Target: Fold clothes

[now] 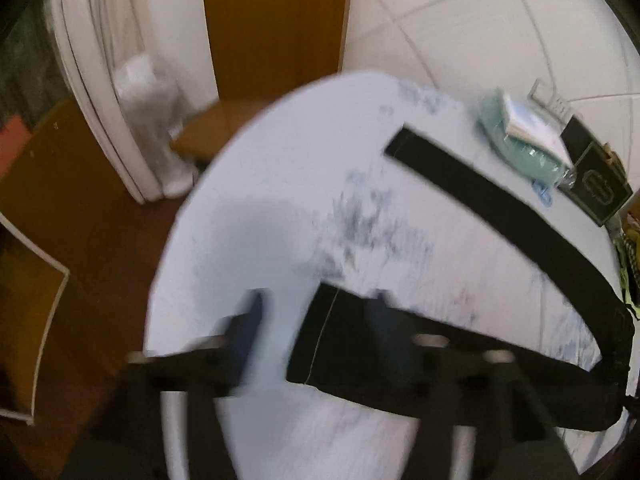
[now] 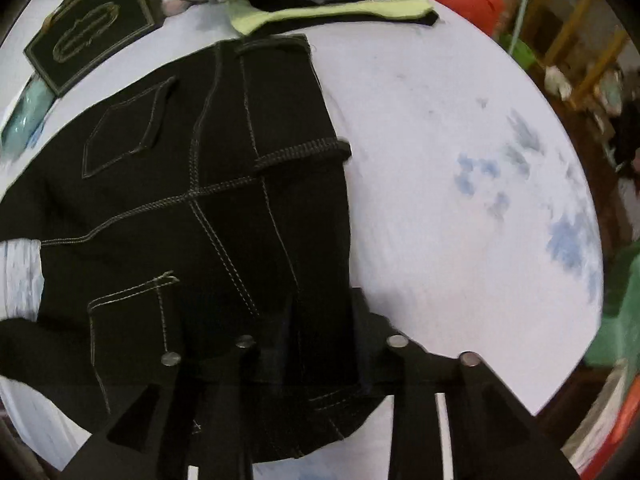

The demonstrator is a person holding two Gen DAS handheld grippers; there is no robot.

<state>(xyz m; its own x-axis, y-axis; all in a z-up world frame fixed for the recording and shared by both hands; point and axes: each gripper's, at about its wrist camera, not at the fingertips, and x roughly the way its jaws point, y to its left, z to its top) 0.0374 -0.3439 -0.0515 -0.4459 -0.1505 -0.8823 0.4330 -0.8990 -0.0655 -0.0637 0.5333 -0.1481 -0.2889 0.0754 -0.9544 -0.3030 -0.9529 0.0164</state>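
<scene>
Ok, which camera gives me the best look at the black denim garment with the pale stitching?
The right wrist view: the black denim garment fills it sharply, showing pockets, seams and belt loops flat on the round white table. The left wrist view is motion-blurred and shows only narrow black strips of it.

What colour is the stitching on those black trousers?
Pale, whitish-grey stitching on the black trousers, clearest in the right wrist view.
</scene>
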